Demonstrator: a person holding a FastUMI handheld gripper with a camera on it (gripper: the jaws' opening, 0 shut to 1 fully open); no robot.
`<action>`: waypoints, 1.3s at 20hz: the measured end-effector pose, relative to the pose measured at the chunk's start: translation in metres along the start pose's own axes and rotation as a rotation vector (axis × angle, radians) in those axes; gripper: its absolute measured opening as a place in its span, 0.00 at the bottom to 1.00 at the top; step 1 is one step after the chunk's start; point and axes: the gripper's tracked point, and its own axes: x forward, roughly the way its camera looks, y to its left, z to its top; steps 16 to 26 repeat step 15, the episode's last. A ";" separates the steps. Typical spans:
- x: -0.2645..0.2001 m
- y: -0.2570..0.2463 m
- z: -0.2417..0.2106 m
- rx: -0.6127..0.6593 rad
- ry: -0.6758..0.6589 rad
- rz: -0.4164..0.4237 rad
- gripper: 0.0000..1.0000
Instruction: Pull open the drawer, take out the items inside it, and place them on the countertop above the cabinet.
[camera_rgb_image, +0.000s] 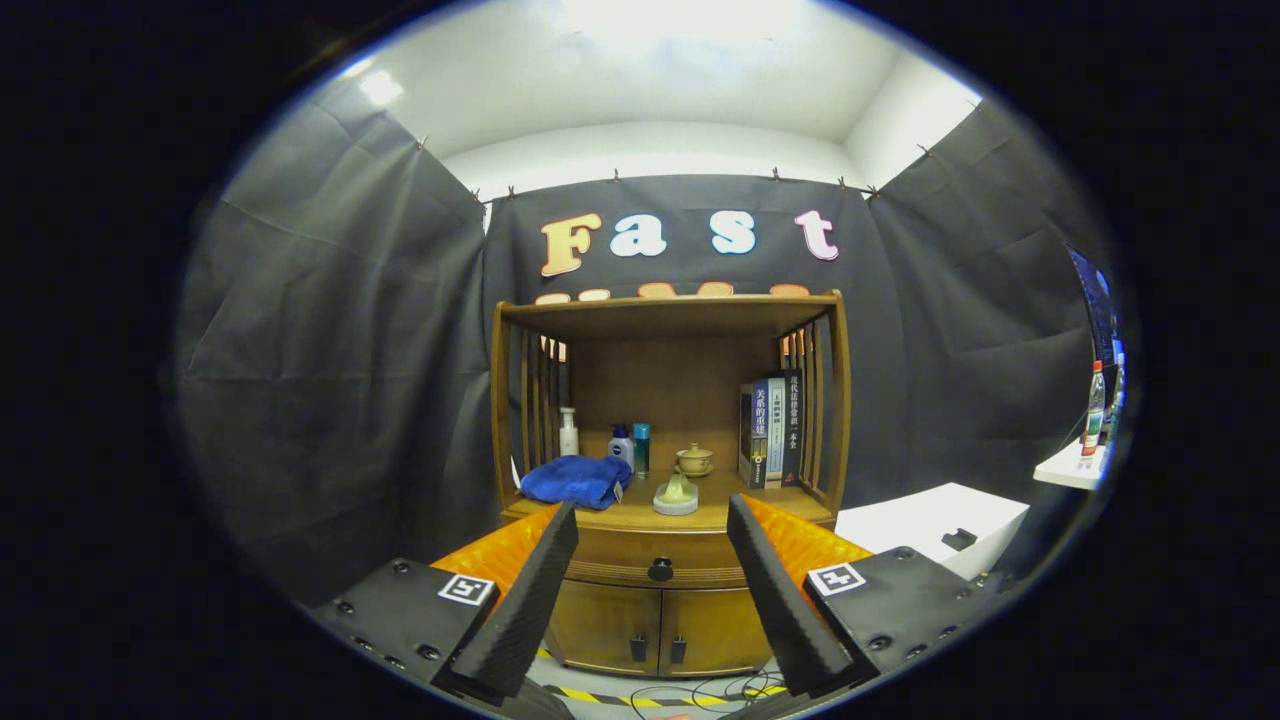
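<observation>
While the drawer (655, 562) sits closed below the worktop (720, 512), hand-held gripper (652, 520) hangs released, fingers spread framing its knob (660, 570)

Tongs (652, 520) with 2 ribbed tapered fingers, screwed black mounting blocks, each bearing 1 square black-and-white marker.

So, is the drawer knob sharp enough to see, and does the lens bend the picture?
Gripper view: the drawer knob is sharp and evenly lit, centred beyond the open gripper; the fisheye bows the wooden cabinet posts outward; ceiling light is blown out to white glare; the nearest parts of the jaws look slightly soft.
</observation>
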 end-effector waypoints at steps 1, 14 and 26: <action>-0.009 -0.002 0.003 -0.004 -0.010 -0.001 0.98; -0.061 -0.001 -0.012 -0.003 -0.011 0.035 0.97; -0.062 0.000 -0.013 -0.003 -0.011 0.035 0.97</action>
